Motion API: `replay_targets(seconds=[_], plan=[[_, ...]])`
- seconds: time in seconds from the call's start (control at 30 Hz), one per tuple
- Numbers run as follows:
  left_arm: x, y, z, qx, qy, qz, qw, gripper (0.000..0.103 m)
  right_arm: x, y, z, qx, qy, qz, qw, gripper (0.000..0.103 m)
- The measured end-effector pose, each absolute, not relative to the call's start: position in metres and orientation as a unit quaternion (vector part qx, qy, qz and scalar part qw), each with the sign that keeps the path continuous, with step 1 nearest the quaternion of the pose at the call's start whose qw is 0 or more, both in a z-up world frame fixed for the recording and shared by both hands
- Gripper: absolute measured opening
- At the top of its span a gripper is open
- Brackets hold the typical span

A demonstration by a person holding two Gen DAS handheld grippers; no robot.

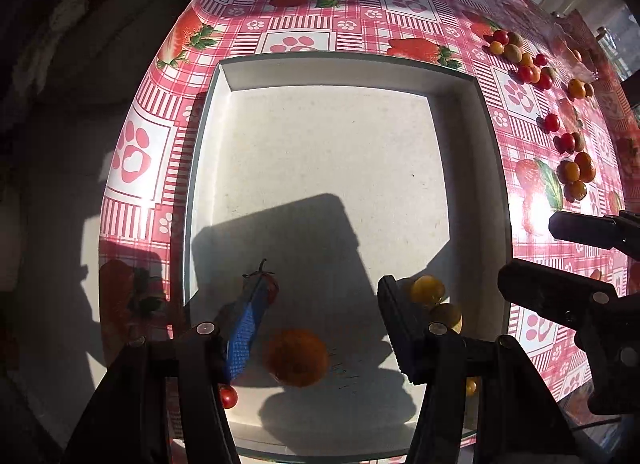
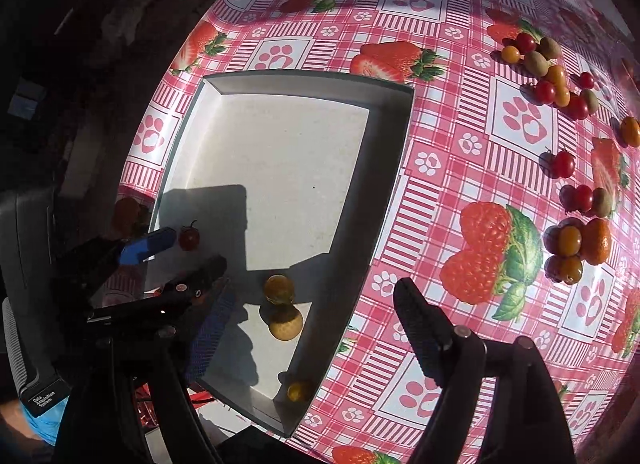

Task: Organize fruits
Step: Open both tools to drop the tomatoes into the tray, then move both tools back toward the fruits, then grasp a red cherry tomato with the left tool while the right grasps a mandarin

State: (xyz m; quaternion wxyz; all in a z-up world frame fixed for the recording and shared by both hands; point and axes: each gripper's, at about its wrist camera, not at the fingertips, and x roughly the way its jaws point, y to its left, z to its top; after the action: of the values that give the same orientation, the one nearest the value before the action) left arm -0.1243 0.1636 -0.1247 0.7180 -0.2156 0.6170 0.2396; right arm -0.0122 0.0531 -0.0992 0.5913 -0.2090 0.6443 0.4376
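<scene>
A white tray (image 1: 460, 79) lies on the strawberry-print tablecloth. My left gripper (image 1: 323, 284) hangs open straight above its near end. Under it an orange mandarin (image 1: 297, 358) rests on the tray floor, free of the pads. A red cherry tomato (image 1: 274, 288) shows beside the blue pad. A yellow tomato (image 2: 279, 288) and a greenish round fruit (image 2: 286, 324) sit by the tray's right wall. My right gripper (image 2: 316, 292) stands wide open above them, holding nothing. A small yellow tomato (image 2: 298, 390) lies in the near corner.
Several loose cherry tomatoes, small oranges and greenish fruits (image 2: 560, 79) are scattered on the tablecloth (image 2: 440, 151) to the right of the tray, with a cluster around a mandarin (image 2: 598, 242). The table edge curves off into dark floor on the left.
</scene>
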Motion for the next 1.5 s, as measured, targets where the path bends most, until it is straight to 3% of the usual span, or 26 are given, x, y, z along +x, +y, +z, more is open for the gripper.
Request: replay_targets(seconds=[0.53, 0.93, 0.97, 1.1, 1.4, 1.5], plan=[[-0.008, 0.107, -0.078, -0.196, 0.603, 0.152, 0.758, 0.059, 0.15, -0.093, -0.12, -0.1, 0.685, 0.206, 0.692, 0.084], [0.061, 0.099, -0.117, -0.162, 0.631, 0.145, 0.744, 0.059, 0.185, -0.066, -0.144, -0.067, 0.695, 0.245, 0.672, 0.084], [0.065, 0.099, -0.119, -0.161, 0.632, 0.144, 0.744, 0.059, 0.185, -0.063, -0.147, -0.067, 0.696, 0.25, 0.669, 0.082], [0.08, 0.103, -0.124, -0.171, 0.627, 0.138, 0.747, 0.059, 0.184, -0.054, -0.153, -0.07, 0.701, 0.269, 0.657, 0.058], [0.122, 0.101, -0.136, -0.202, 0.62, 0.107, 0.751, 0.059, 0.179, -0.061, -0.154, -0.072, 0.698, 0.306, 0.644, 0.043], [0.136, 0.096, -0.146, -0.201, 0.627, 0.101, 0.746, 0.059, 0.18, -0.066, -0.155, -0.058, 0.701, 0.307, 0.641, 0.043]])
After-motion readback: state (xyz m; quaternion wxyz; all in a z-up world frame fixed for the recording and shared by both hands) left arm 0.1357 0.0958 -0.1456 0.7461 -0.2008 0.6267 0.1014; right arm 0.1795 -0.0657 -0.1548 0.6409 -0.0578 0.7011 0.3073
